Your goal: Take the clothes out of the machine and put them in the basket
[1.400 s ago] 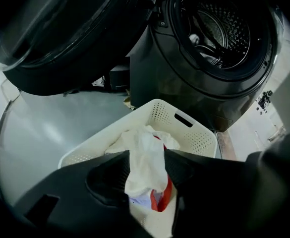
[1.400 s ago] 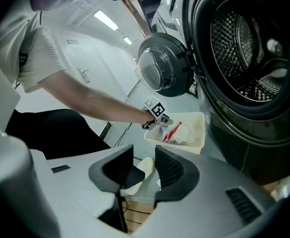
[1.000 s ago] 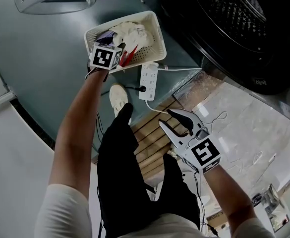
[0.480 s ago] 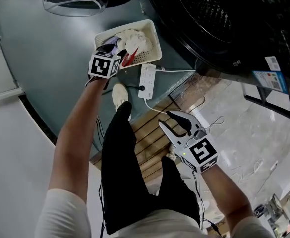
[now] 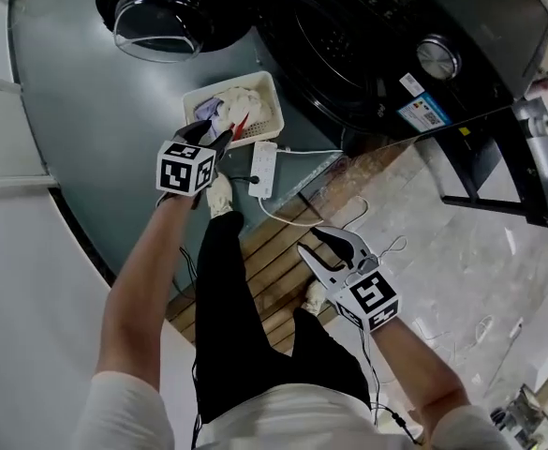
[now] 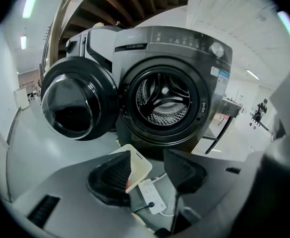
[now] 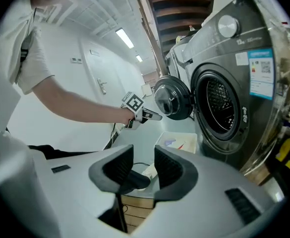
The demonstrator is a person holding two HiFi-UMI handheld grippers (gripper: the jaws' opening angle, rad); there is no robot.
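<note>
Clothes [image 5: 243, 99] are in the one white basket [image 5: 274, 97]: a white piece on top, a lilac piece at its edge and a flash of red, three colours I can count. The heap is too bunched to say how many garments. The basket sits on the grey floor, and right behind it stands the single dark washing machine [image 5: 367, 54]. Its round door [image 5: 161, 17] swings wide open to the basket's far left, and the steel drum [image 6: 162, 100] is on show. One white power strip [image 5: 262, 169] lies just beside the basket's near end, cable trailing.

Two grippers in play. The left gripper [image 5: 219, 135] hangs over the basket's near corner. Its jaws are apart, just narrowed a touch, with nothing between them, only the basket corner and strip seen through the gap. The right gripper [image 5: 316, 244] is well apart from the basket, above the wooden slats [image 5: 259, 265], its jaws parted and gripping nothing.
</note>
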